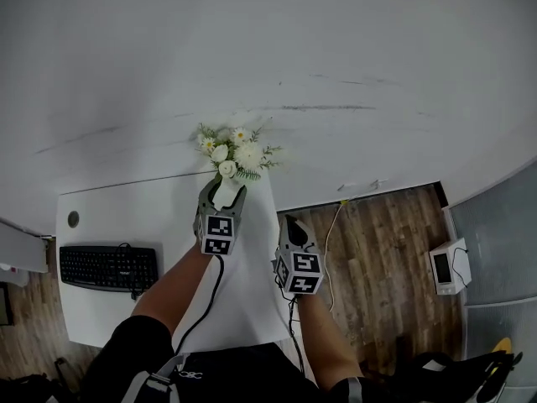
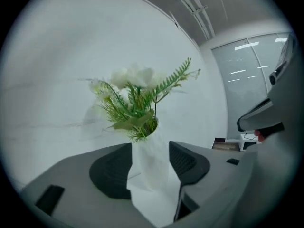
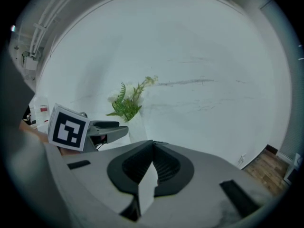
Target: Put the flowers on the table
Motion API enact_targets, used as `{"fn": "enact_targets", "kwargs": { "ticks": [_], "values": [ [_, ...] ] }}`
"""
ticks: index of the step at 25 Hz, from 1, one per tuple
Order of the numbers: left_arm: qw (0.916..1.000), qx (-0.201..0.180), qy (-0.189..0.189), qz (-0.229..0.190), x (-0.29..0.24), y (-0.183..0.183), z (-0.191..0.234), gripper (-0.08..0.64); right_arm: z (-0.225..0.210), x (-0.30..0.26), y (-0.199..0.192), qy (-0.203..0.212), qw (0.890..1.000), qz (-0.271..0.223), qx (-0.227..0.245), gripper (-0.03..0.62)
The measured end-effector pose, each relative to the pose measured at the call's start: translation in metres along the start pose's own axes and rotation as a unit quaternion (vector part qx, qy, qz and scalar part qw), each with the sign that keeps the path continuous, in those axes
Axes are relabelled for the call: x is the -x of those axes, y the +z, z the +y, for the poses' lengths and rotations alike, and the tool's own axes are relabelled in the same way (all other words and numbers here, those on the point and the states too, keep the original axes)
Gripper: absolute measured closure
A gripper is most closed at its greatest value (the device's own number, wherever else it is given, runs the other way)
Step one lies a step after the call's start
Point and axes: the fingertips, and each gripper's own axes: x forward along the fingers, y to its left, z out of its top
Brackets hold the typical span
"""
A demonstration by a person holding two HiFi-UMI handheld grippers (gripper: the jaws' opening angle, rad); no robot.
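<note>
At the far edge of the table (image 1: 109, 217), close to the wall (image 1: 294, 57), a white vase (image 1: 225, 196) of flowers (image 1: 235, 154) stands upright. The left gripper (image 1: 224, 190) reaches it from the near side, its fingers at a middling spread and closed on the vase, one pad on each side, with the blooms above them. The right gripper (image 1: 289, 219) hangs just past the table's right edge, over the floor (image 1: 377, 250), fingers pressed together and holding nothing. A keyboard (image 1: 107, 267) lies on the table's left part, well apart from the vase
</note>
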Motion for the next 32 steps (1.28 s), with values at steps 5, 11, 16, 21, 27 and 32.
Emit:
{"fn": "enact_targets", "kwargs": {
  "ticks": [5,11,16,21,27,32],
  "values": [
    [0.9972,0.019,0.068,-0.024,0.065,0.037,0.021,0.476,0.031,0.017,0.025,0.027,0.999,-0.023,0.000,0.592],
    [0.9879,0.032,0.151,-0.014,0.135,0.060,0.046,0.560,0.067,0.036,0.055,0.060,0.996,-0.056,0.022,0.592],
    [0.9800,0.028,0.197,-0.013,0.206,0.073,0.068,0.558,0.097,0.049,0.072,0.100,0.992,-0.083,0.008,0.592],
    [0.9704,0.042,0.236,-0.030,0.275,0.085,0.089,0.558,0.125,0.056,0.090,0.130,0.986,-0.102,0.015,0.592],
    [0.9611,0.051,0.270,-0.029,0.330,0.085,0.105,0.558,0.146,0.068,0.106,0.161,0.980,-0.116,0.014,0.592],
    [0.9580,0.057,0.280,-0.029,0.344,0.079,0.110,0.558,0.156,0.076,0.110,0.173,0.977,-0.122,0.019,0.593]
  ]
}}
